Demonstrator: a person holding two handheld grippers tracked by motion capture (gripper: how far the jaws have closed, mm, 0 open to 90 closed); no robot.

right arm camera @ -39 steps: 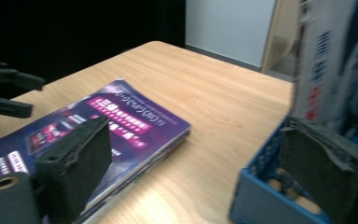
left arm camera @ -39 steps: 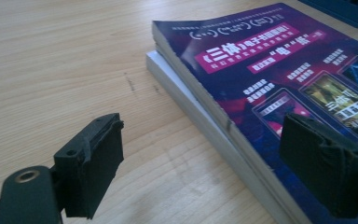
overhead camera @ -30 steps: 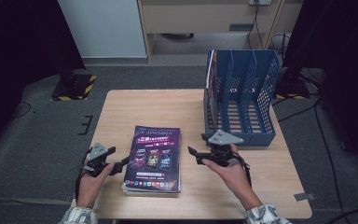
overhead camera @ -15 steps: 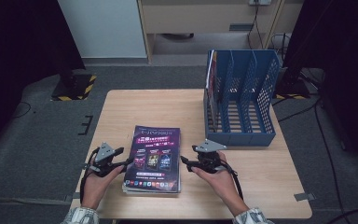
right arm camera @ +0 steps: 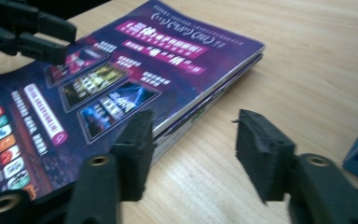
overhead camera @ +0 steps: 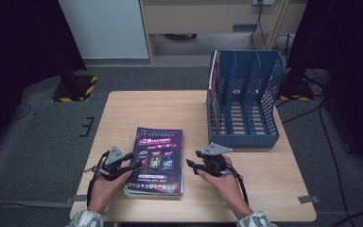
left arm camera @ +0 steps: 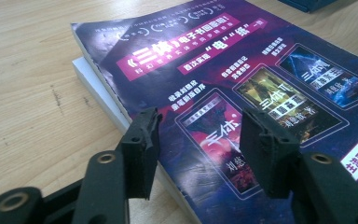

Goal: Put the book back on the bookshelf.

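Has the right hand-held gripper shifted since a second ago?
Yes. In the high view the right hand-held gripper has moved left and toward the near edge, away from the blue file rack, closing in on the magazine stack.
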